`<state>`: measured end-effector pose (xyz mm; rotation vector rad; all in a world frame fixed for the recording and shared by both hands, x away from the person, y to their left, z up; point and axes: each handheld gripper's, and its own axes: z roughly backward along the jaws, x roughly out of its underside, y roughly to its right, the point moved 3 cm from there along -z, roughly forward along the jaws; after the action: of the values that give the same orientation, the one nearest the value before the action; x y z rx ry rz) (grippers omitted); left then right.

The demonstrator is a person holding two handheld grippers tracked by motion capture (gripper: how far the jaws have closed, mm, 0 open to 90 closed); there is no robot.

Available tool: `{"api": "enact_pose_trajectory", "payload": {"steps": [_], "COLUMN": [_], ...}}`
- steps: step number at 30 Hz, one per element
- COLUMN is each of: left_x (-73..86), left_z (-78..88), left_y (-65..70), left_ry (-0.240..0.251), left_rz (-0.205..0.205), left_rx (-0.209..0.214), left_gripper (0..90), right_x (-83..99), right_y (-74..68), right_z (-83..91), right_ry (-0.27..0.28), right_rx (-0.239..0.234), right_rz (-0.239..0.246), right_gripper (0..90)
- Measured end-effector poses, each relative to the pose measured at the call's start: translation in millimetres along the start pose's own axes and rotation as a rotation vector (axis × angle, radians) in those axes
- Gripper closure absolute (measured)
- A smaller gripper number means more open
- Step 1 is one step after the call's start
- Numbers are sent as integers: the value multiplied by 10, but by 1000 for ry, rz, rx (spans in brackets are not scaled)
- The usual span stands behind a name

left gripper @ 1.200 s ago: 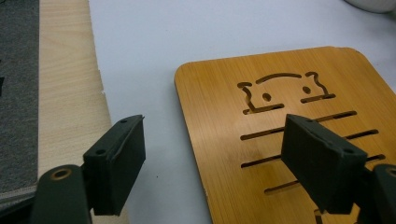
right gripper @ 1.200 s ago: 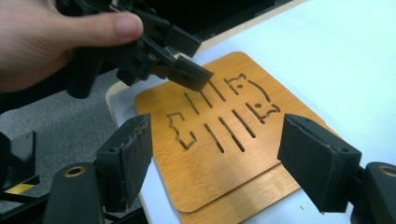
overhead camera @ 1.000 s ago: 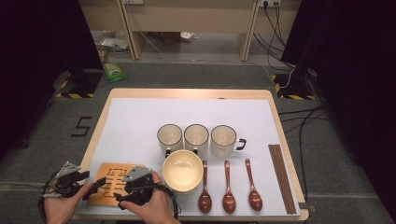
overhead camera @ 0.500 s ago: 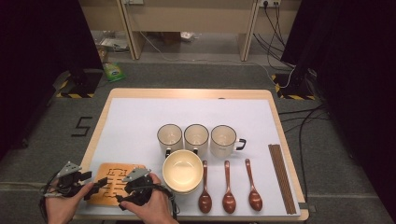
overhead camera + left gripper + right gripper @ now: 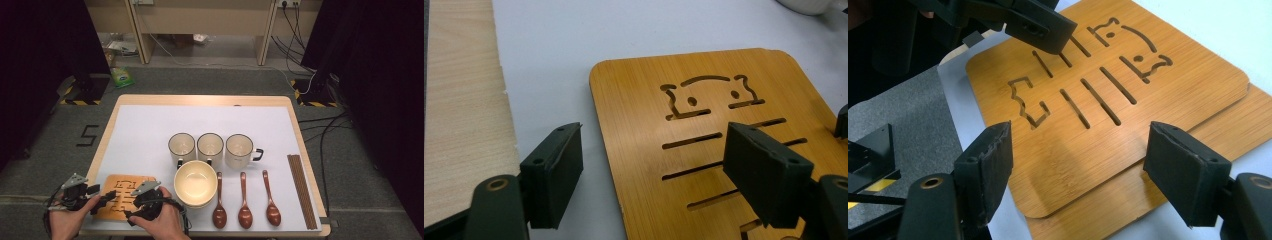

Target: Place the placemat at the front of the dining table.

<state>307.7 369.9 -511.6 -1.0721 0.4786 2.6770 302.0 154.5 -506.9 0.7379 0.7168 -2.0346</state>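
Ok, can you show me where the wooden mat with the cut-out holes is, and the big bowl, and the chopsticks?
Wooden trivet [image 5: 1128, 95], right gripper view: bare top face, beside the slots.
Bowl [image 5: 195, 183], high view: inside bottom.
Chopsticks [image 5: 301, 190], high view: middle of the bundle.

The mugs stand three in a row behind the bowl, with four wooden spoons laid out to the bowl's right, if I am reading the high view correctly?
Not quite: the high view shows three wooden spoons, not four, to the right of the bowl. The rest holds: three mugs stand in a row behind the bowl.
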Motion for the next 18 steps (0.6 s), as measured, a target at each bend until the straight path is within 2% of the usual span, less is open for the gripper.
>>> {"api": "enact_pose_trajectory", "payload": {"steps": [11, 14, 18], "left_x": [11, 12, 15], "left_z": [-35, -35, -34], "left_y": [-12, -19, -22], "left_ry": [3, 8, 10], "left_rz": [28, 39, 46], "left_rx": [19, 20, 20], "left_gripper": [231, 227, 223], "right_x": [-3, -14, -18], "right_y": [13, 24, 10], "right_z": [-37, -51, -65], "right_ry": [4, 11, 8], "right_rx": [-18, -19, -25], "right_rz": [-21, 0, -3], "right_gripper": [269, 267, 266]}}
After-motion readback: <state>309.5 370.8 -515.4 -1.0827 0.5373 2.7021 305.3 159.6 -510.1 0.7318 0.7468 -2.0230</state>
